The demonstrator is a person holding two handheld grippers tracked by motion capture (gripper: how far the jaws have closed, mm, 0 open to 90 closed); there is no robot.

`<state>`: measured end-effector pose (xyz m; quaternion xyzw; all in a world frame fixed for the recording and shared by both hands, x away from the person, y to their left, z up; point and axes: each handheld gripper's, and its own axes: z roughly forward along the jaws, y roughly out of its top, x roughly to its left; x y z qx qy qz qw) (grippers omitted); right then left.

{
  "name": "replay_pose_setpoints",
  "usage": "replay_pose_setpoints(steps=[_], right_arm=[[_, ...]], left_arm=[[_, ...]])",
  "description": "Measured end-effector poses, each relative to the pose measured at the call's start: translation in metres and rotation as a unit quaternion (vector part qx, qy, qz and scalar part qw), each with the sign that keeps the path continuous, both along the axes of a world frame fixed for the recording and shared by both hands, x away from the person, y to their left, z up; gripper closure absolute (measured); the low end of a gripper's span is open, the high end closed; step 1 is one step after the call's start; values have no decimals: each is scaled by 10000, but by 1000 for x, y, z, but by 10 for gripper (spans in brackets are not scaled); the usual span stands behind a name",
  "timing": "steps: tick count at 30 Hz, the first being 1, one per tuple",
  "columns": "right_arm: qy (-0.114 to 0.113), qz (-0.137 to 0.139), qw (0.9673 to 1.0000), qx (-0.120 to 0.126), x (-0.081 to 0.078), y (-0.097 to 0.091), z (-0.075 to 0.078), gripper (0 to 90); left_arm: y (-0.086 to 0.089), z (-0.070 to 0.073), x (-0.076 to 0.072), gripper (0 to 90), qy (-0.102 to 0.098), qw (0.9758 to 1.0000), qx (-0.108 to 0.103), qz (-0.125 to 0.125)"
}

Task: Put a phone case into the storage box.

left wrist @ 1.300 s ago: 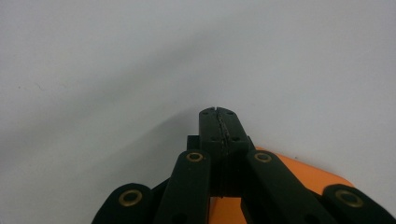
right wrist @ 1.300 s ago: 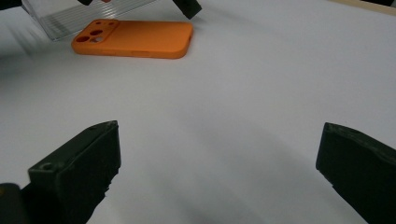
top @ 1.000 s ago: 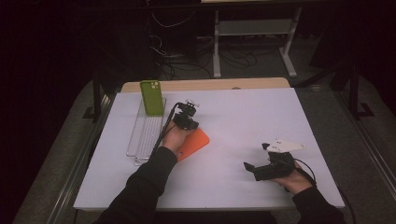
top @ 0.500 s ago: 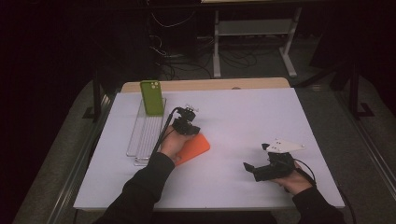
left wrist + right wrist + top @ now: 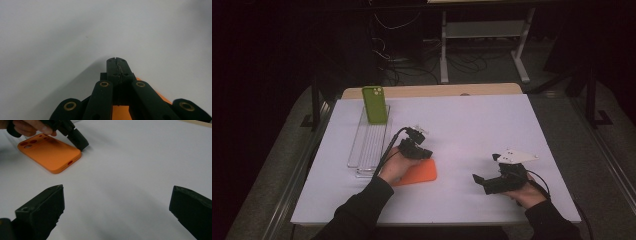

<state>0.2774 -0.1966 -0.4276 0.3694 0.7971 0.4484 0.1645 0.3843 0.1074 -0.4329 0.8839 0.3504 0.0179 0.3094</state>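
An orange phone case [image 5: 418, 173] lies flat on the white table [image 5: 472, 125], left of centre; its camera cut-outs show in the right gripper view [image 5: 50, 151]. My left gripper [image 5: 426, 153] is shut, with its jaws pressed together. Its tip rests on the table at the case's far corner [image 5: 83, 145], and no object shows between the jaws. In the left gripper view the closed tip [image 5: 117, 62] points at bare table, with the orange case [image 5: 161, 96] under the linkage. My right gripper [image 5: 486, 167] stands open near the front right, its jaws [image 5: 117, 195] wide apart over bare table.
A green phone [image 5: 374, 104] stands upright at the far end of a clear ribbed tray [image 5: 364, 150] on the table's left side. A wooden edge [image 5: 437, 91] runs along the back. Dark floor, cables and a metal stand lie beyond.
My left hand and its shut gripper have moved toward the near edge. The orange case slid nearer with them and lies squarer to the table. The right gripper stayed put.
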Motion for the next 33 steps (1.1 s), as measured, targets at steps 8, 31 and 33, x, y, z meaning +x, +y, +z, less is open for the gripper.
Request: replay_pose_setpoints(steps=[8,31,33], right_arm=[[16,9,10000,-5,0,0,0,0],[52,165,9998,-55,1,2,0,0],[54,193,9998,-47,1,3,0,0]], left_arm=[[0,1,-15,900,-60,9994,-27,-352],[93,52,-59,202,-1412,9783,-1322,-739],[102,53,-62,156,-1432,9773,-1403,-686]])
